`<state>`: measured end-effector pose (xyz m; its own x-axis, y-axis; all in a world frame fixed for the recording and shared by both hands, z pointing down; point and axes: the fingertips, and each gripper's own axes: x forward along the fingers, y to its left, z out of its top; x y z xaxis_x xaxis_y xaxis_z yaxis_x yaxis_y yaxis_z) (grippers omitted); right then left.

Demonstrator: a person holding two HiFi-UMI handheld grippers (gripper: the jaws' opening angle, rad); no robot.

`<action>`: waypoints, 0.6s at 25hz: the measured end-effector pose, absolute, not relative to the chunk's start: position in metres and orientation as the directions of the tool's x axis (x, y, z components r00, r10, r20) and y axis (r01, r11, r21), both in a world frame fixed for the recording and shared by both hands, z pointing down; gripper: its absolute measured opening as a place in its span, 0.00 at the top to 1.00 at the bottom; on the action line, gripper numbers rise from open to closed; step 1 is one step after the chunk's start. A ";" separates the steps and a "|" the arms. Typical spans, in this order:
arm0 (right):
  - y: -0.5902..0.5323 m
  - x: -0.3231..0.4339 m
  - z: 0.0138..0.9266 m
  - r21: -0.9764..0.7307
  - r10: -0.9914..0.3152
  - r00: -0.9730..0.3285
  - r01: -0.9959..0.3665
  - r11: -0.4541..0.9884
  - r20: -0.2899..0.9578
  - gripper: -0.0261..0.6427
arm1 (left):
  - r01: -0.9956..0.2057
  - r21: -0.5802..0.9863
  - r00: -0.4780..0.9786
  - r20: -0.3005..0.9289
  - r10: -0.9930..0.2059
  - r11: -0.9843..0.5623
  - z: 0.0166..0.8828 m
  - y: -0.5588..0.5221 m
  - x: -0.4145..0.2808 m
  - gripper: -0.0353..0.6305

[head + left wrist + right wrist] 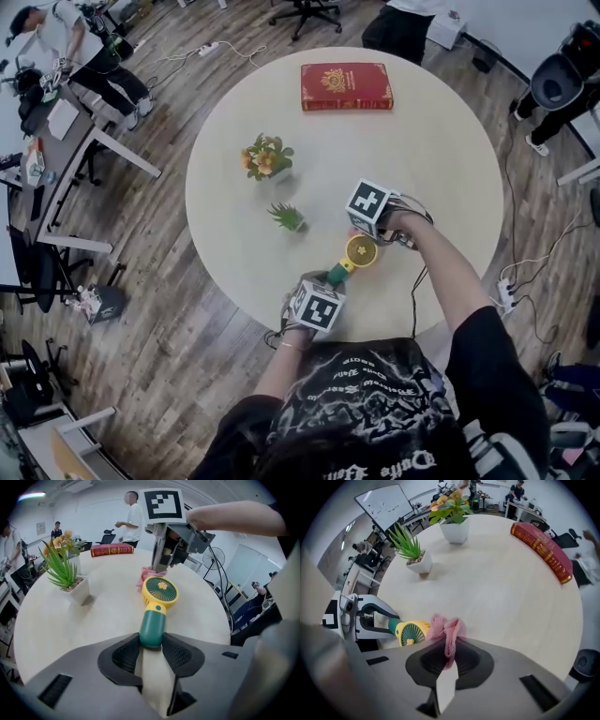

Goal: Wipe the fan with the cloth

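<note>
Handheld fan (157, 603): green handle clamped by left gripper (151, 642); yellow head points toward right gripper (448, 652), its jaws pinched on pink cloth (446, 629) just beside that head.

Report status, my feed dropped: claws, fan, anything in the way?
Left claw shut on fan handle. Right claw shut on pink cloth, beside fan head. Green plant stands apart, no obstruction.

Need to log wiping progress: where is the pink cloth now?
In the right gripper view, the pink cloth is pinched in the right gripper, just right of the fan.
</note>
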<state>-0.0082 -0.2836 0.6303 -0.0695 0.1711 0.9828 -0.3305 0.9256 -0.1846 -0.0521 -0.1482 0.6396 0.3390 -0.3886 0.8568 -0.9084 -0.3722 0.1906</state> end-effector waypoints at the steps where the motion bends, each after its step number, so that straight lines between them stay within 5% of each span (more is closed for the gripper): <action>1: -0.283 -0.006 0.630 -0.201 0.180 -0.090 -0.355 0.913 0.980 0.92 | -0.908 0.192 0.340 0.857 -0.388 -0.372 0.639 -0.148 -0.052 0.69; 15: -0.256 0.029 0.634 -0.318 0.224 -0.245 -0.474 0.821 0.943 0.92 | -0.903 0.201 0.348 0.859 -0.375 -0.379 0.639 -0.148 -0.053 0.69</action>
<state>0.0293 -0.2558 0.6335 -0.2455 0.2238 0.9432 -0.4739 0.8211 -0.3181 -0.0526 -0.1475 0.6389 0.3483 -0.3746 0.8593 -0.9032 -0.3793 0.2008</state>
